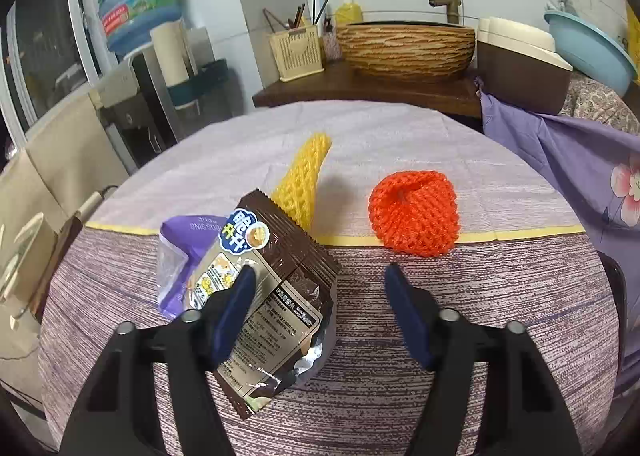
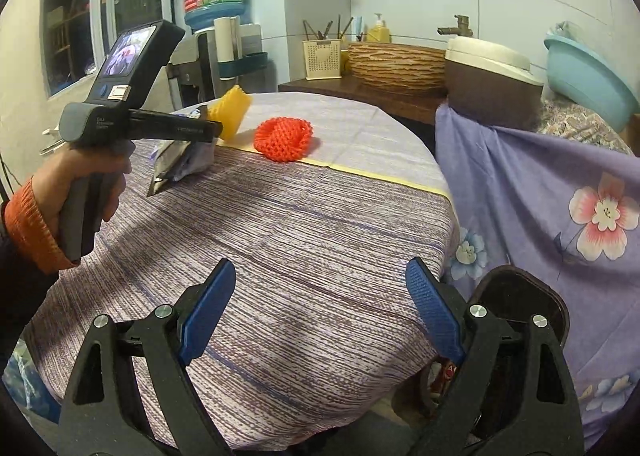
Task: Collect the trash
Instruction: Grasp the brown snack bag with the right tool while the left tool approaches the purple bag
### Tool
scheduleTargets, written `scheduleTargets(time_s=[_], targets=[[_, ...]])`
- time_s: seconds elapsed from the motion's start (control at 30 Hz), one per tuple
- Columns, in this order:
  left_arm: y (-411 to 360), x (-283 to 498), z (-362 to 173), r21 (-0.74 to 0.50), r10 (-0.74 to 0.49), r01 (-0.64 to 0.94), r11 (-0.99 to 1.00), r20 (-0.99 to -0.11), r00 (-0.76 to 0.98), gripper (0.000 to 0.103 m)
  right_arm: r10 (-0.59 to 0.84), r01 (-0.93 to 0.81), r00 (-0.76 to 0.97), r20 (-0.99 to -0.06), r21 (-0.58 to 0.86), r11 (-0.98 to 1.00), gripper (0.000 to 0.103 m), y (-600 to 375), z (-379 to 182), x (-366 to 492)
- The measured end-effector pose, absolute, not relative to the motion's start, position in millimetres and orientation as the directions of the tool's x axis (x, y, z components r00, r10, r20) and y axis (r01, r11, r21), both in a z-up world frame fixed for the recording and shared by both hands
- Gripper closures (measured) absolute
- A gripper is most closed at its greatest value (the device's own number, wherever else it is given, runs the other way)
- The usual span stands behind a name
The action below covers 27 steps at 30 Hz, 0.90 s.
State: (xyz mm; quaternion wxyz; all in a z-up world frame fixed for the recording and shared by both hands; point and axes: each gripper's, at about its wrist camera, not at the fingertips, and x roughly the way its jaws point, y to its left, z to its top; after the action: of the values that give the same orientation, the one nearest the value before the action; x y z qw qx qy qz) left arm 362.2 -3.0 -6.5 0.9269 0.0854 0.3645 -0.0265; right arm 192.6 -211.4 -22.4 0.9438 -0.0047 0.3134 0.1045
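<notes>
Left tongs (image 1: 320,288) stood half apart in the left wrist view, clamping nothing. One blue finger (image 1: 236,308) lay over the brown snack wrapper (image 1: 276,296); the other stood clear of it above bare cloth, so the wrapper sat partly between them, unpinched. It looked like the setup for a pinch on the wrapper's edge. A purple wrapper (image 1: 180,252) lay touching it underneath, a yellow foam net (image 1: 304,183) just behind, an orange foam net (image 1: 414,213) apart across the yellow stripe, all on the tabletop (image 1: 480,316).

Seen from the right wrist, the right tongs (image 2: 320,300) hung released and empty over the tabletop's near edge, probably waiting their turn. Across the cloth a hand (image 2: 80,183) in an orange cuff held the left tool slanted down onto the wrappers (image 2: 180,163). Below the tabletop's edge sat a dark bin (image 2: 520,292), likely where the trash belonged.
</notes>
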Motion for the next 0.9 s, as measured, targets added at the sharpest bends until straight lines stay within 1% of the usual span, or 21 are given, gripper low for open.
scheduleTargets(time_s=[0.03, 0.07, 0.1, 0.13, 0.2, 0.23, 0.33, 0.53, 0.73, 0.8, 0.9], targets=[[0, 364, -8, 0.129, 0.013, 0.104, 0.986, -0.683, 0.73, 0.052, 0.196, -0.196, 0.779, -0.595, 0.065, 0.978, 0.017, -213, -23, 194], [3, 364, -8, 0.116, 0.007, 0.1, 0.988, -0.683, 0.731, 0.064, 0.199, -0.194, 0.777, -0.597, 0.073, 0.978, 0.017, -215, -23, 195], [7, 361, -6, 0.093, -0.009, 0.098, 0.991, -0.679, 0.734, 0.079, 0.201, -0.193, 0.776, -0.598, 0.079, 0.978, 0.017, -215, -23, 196], [9, 360, -5, 0.074, -0.022, 0.097, 0.993, -0.675, 0.737, 0.092, 0.205, -0.195, 0.775, -0.598, 0.083, 0.977, 0.017, -216, -23, 197], [19, 351, 0, 0.02, -0.055, 0.09, 0.996, -0.661, 0.748, 0.098, 0.204, -0.198, 0.775, -0.598, 0.076, 0.977, 0.017, -215, -23, 197], [26, 345, 3, -0.015, -0.077, 0.089, 0.996, -0.655, 0.752, 0.1, 0.204, -0.201, 0.775, -0.598, 0.073, 0.977, 0.017, -215, -23, 197], [45, 326, 12, -0.111, -0.138, 0.087, 0.99, -0.633, 0.762, 0.101, 0.215, -0.213, 0.775, -0.594, 0.074, 0.974, 0.017, -212, -21, 200], [77, 275, 29, -0.202, -0.185, 0.083, 0.976, -0.562, 0.806, 0.101, 0.26, -0.258, 0.764, -0.591, 0.089, 0.962, 0.017, -201, -16, 208], [97, 248, 35, -0.213, -0.171, 0.065, 0.975, -0.528, 0.832, 0.101, 0.319, -0.329, 0.746, -0.584, 0.094, 0.94, 0.017, -176, -8, 219], [101, 246, 32, -0.218, -0.181, 0.071, 0.973, -0.541, 0.821, 0.101, 0.342, -0.354, 0.735, -0.585, 0.099, 0.93, 0.017, -166, -5, 224], [101, 249, 29, -0.177, -0.158, 0.068, 0.982, -0.562, 0.812, 0.101, 0.372, -0.386, 0.718, -0.588, 0.108, 0.916, 0.017, -150, -1, 233]])
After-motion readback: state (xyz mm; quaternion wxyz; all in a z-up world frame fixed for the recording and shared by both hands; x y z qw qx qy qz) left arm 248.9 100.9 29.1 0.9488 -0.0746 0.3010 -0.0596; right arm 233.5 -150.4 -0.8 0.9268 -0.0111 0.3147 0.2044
